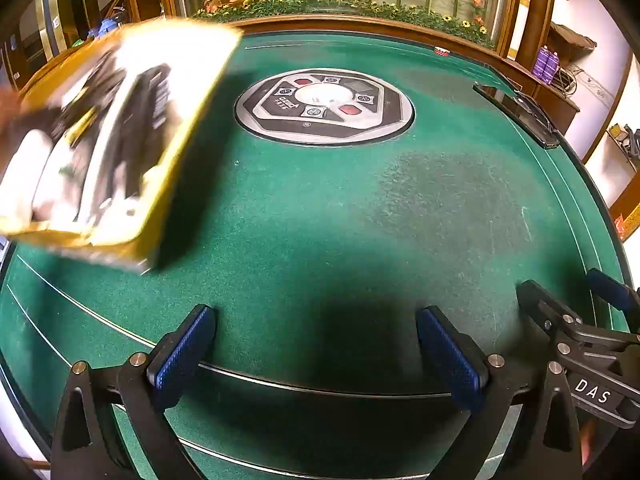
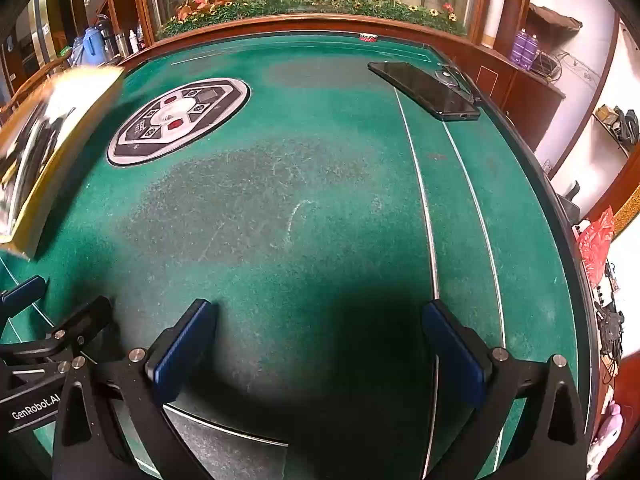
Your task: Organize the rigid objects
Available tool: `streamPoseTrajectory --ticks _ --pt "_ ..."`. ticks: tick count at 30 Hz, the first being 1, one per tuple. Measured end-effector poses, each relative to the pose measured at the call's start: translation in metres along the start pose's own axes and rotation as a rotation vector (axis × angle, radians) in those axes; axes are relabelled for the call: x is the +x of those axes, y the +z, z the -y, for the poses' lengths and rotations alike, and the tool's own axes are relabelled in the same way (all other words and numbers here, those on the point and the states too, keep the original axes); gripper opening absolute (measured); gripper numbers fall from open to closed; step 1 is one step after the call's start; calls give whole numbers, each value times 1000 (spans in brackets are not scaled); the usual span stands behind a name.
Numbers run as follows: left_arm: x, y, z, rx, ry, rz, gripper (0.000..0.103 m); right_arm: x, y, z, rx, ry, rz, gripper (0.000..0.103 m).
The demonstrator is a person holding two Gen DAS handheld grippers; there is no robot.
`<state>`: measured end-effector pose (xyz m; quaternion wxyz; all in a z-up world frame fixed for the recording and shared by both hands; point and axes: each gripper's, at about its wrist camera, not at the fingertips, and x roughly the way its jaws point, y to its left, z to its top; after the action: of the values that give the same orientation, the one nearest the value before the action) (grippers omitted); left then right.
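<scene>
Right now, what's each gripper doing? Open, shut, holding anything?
Left gripper: open, nothing between its fingers, above the green table.
Right gripper: open, nothing held, over the same table.

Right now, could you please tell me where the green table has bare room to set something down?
The widest free patch is the felt between the round control panel, the phone and both open grippers. It is crowded at the left, where the blurred yellow box sits.
</scene>
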<state>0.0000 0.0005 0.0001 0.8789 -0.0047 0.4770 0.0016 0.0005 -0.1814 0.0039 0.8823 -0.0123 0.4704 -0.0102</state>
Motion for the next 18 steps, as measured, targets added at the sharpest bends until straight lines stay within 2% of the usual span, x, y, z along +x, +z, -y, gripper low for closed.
streamPoseTrajectory --ticks 18 --pt "0 0 0 0 1 0 103 0 -1 0 0 1 2 103"
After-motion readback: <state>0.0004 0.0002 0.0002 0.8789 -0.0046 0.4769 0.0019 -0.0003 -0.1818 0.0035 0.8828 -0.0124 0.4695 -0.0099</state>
